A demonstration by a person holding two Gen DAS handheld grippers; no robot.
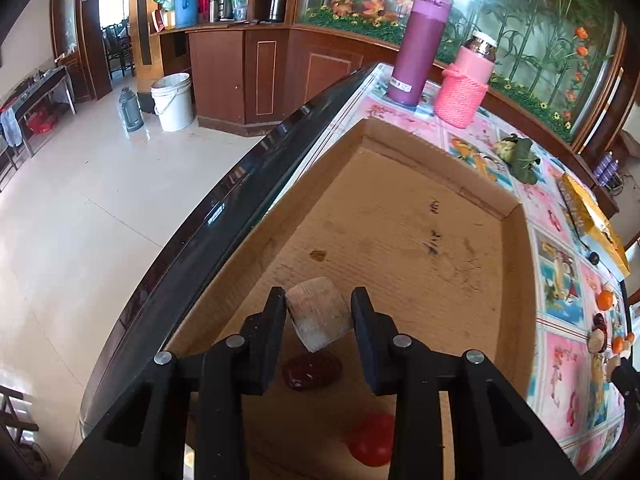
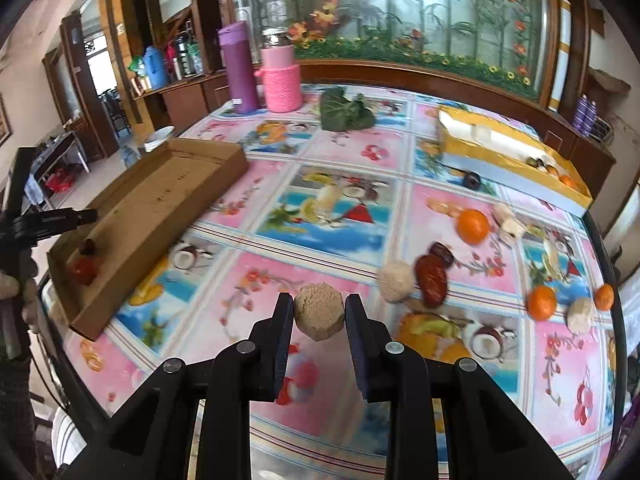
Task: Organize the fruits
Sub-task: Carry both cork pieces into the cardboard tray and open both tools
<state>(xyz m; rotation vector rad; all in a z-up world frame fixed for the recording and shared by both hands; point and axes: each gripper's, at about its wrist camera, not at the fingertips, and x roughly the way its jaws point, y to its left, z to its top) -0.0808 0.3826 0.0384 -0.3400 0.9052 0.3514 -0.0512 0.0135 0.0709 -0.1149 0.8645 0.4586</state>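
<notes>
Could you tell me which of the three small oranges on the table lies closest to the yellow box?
It is the round orange lying alone, farther up the table towards the long yellow box. The other two oranges sit together near the table's right edge.

A glossy pale tiled floor (image 1: 80, 200) fills the left of the left wrist view. At the upper centre stands a dark wood cabinet (image 1: 248, 72), with a white bucket (image 1: 173, 101) on the floor just beside it. A doorway (image 1: 114, 20) at the upper left lets in daylight. Across the top right runs a glass panel (image 2: 420, 12) painted with bamboo and orange flowers, catching a bright glare.
</notes>
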